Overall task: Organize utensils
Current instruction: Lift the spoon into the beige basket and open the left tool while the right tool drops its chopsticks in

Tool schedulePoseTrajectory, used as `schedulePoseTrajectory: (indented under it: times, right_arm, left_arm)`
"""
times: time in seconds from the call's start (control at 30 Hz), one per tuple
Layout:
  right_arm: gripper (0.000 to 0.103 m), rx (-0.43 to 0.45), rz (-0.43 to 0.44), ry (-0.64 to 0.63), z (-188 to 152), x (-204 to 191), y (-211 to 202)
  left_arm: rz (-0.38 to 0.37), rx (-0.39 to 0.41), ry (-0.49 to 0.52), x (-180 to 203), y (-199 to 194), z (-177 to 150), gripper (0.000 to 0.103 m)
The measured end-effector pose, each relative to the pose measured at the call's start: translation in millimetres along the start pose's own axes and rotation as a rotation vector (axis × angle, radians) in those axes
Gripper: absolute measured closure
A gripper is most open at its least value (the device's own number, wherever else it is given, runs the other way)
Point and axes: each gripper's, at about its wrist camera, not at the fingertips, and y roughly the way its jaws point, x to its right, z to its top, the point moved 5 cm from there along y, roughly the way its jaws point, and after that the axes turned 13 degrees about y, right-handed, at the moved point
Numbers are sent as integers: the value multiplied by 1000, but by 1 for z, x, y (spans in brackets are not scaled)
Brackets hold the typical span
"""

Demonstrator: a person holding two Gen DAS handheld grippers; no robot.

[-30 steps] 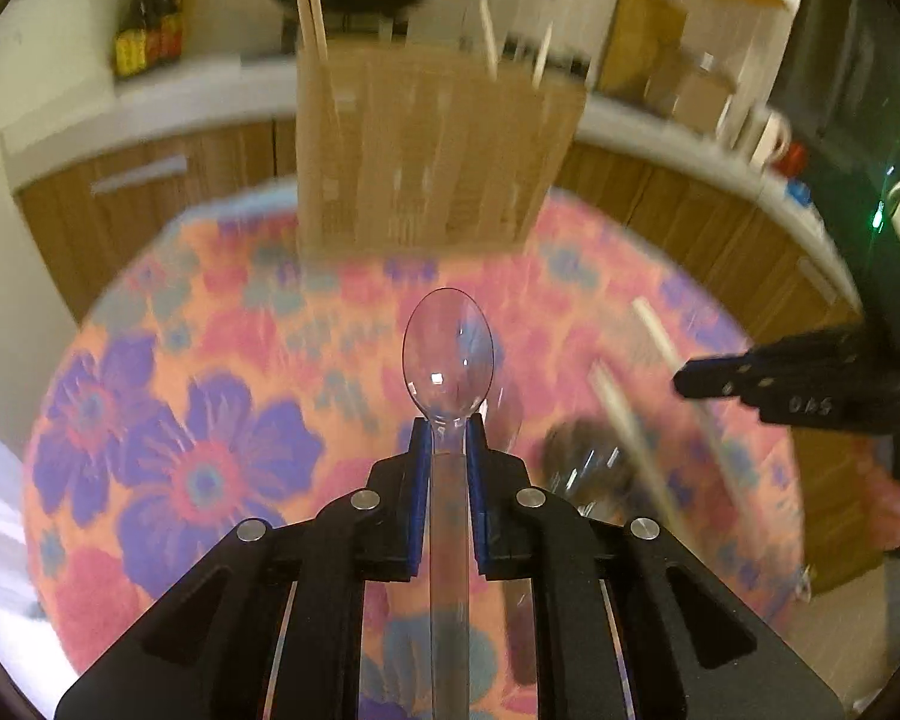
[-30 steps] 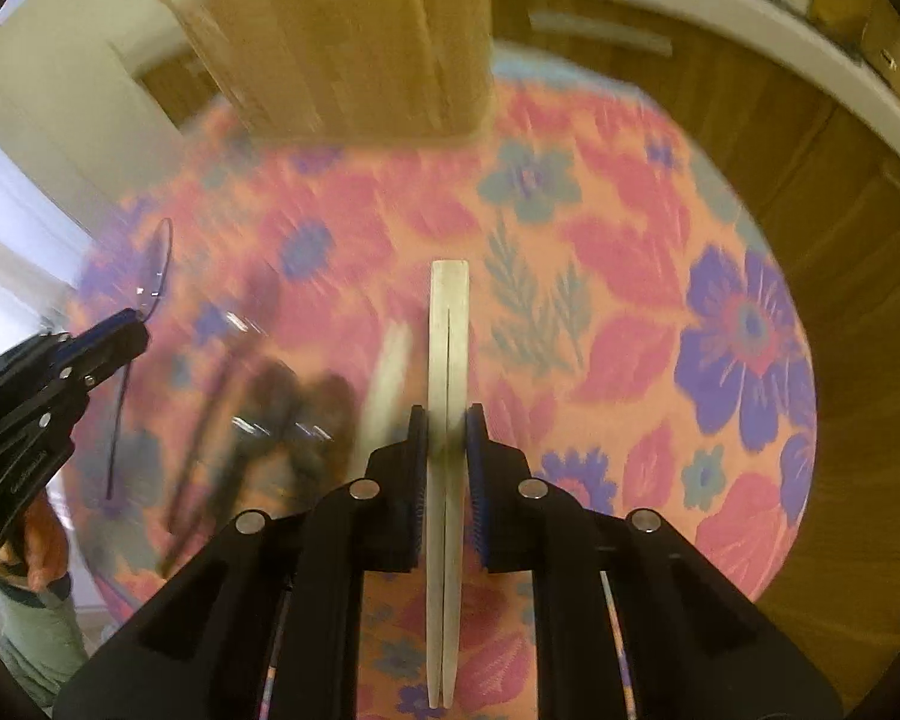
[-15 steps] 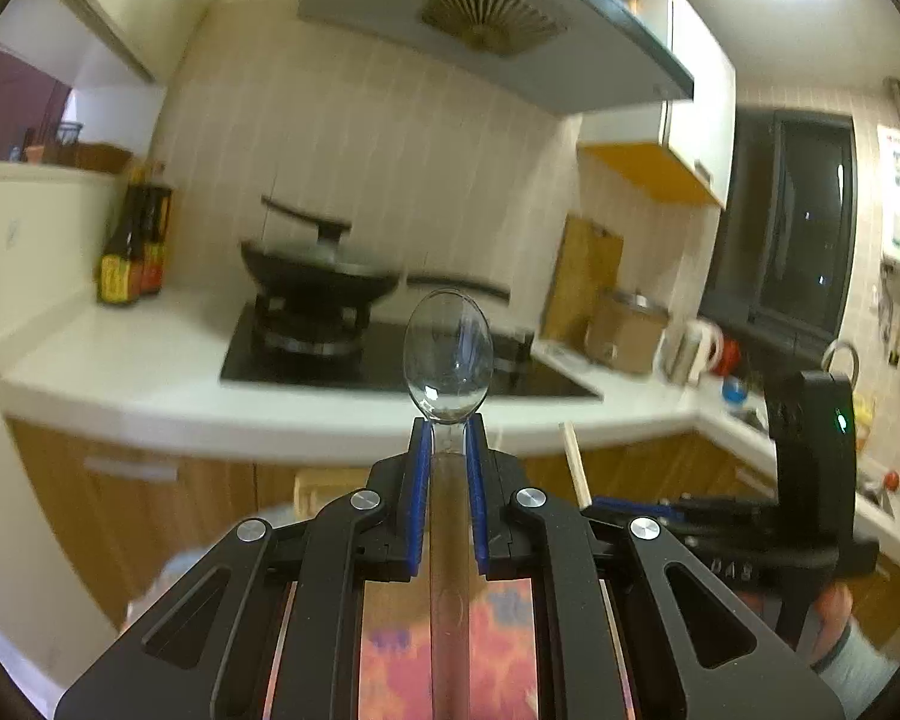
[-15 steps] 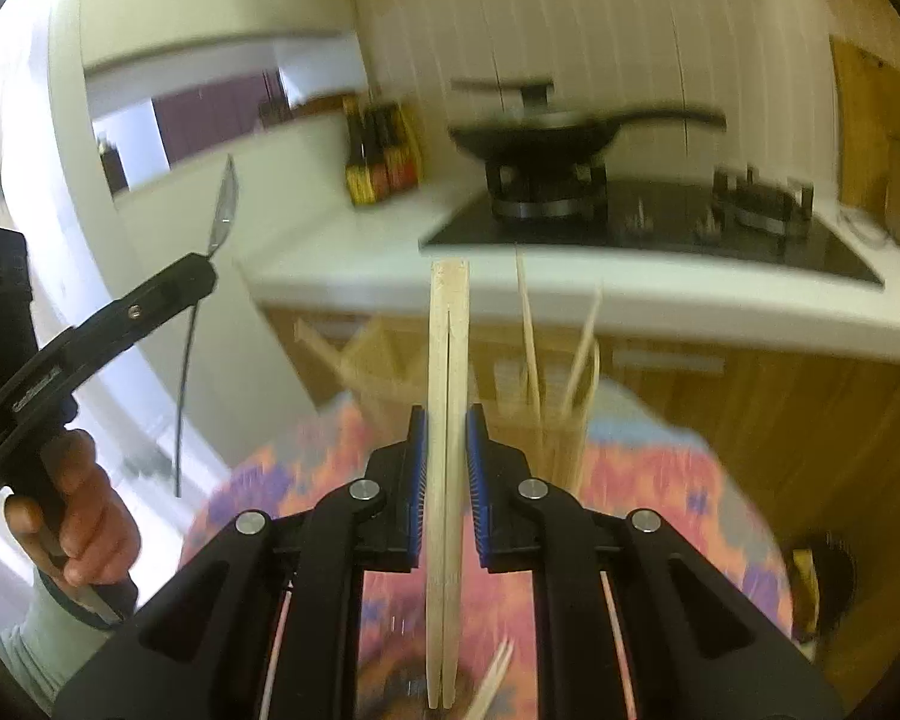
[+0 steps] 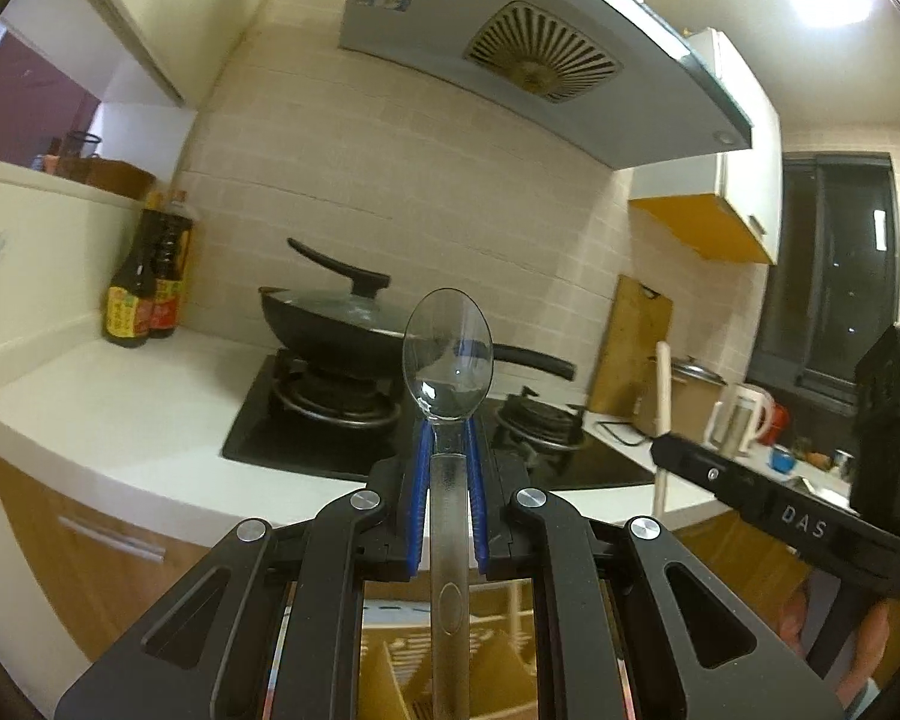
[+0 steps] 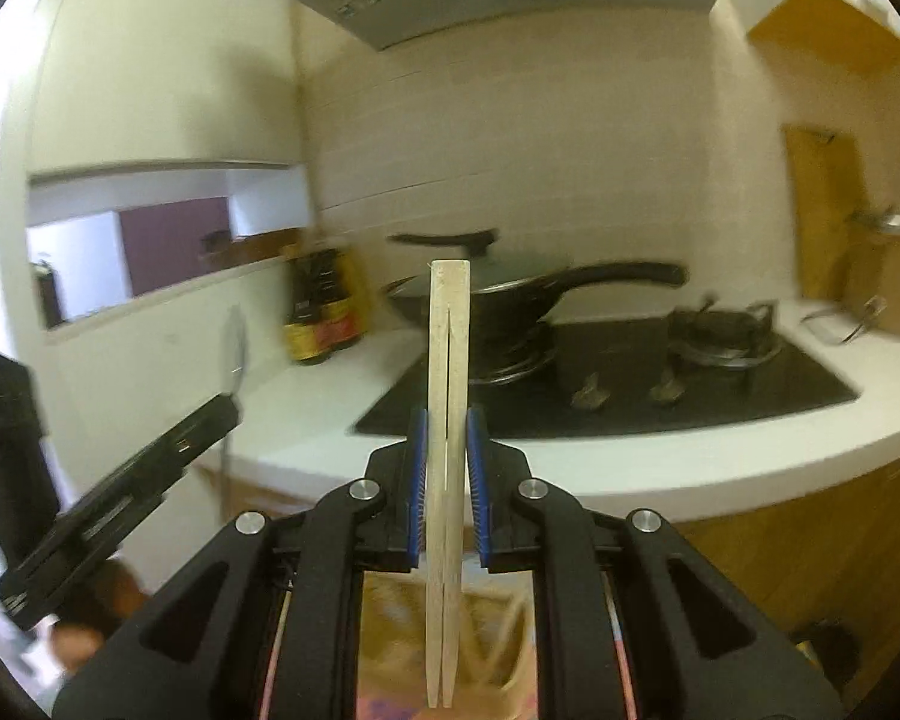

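My left gripper (image 5: 448, 438) is shut on a clear plastic spoon (image 5: 448, 354), held upright with the bowl up. My right gripper (image 6: 448, 426) is shut on a pair of wooden chopsticks (image 6: 448, 360), also upright. Both are raised and level, facing the kitchen counter. The wooden utensil holder (image 5: 498, 666) shows below between the left fingers, and blurred in the right wrist view (image 6: 486, 642). The right gripper (image 5: 666, 450) appears at the right of the left wrist view with its chopsticks (image 5: 663, 384). The left gripper (image 6: 225, 405) and spoon (image 6: 235, 348) appear at the left of the right wrist view.
A white counter (image 5: 120, 408) carries a black hob (image 5: 330, 438) with a lidded wok (image 5: 330, 324), sauce bottles (image 5: 147, 288), a cutting board (image 5: 636, 348) and a kettle (image 5: 741, 420). A range hood (image 5: 510, 54) hangs above. Wooden cabinet fronts (image 5: 60, 540) lie below.
Both grippers tilted up from looking down at the floral tablecloth to facing the counter, and rose a little more in the last half second. Each kept its hold.
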Motion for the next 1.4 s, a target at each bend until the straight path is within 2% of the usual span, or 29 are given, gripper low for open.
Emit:
schedulePoseTrajectory:
  times: [0.2,0.3,0.5,0.57,0.6,0.63,0.7,0.77,0.9,1.03,1.07,1.13,1.33,1.4]
  right_arm:
    - [92,73,-57,-7,-13,6,22]
    - [92,73,-86,-23,-20,8,34]
    - [92,59,-103,-39,-41,13,44]
    - [91,35,-119,-47,-48,15,45]
    - [90,17,-118,-44,-51,16,45]
    - [86,0,-115,-38,-54,18,45]
    - [79,-27,-110,-22,-59,21,42]
    - [78,-53,-97,0,-62,24,35]
    - [77,-94,-78,30,-66,25,16]
    - [69,-123,-66,25,-71,18,-10]
    - [61,-135,-59,22,-74,15,-17]
    - [54,-152,-56,10,-80,10,-32]
    - [54,-208,-67,-41,-106,-4,-70]
    - [54,-235,-147,-64,-119,-2,-79]
  left_arm:
    - [91,-19,28,-10,20,-20,93]
    - [133,-30,51,-14,27,-29,93]
    - [135,-36,68,-15,28,-44,92]
    - [111,-59,74,-15,27,-48,89]
    - [88,-71,55,-18,25,-50,80]
    - [76,-75,37,-20,23,-51,76]
    - [60,-87,10,-27,15,-52,73]
    - [46,-96,-17,-32,9,-53,73]
    - [18,-93,-55,-37,-16,-48,61]
    - [-8,-99,-34,-28,-43,-44,58]
    - [-18,-108,-26,-26,-49,-44,57]
    - [-26,-127,-2,-21,-62,-44,55]
    - [-76,-163,23,-5,-100,-53,47]
    - [-95,-188,44,5,-113,-61,46]
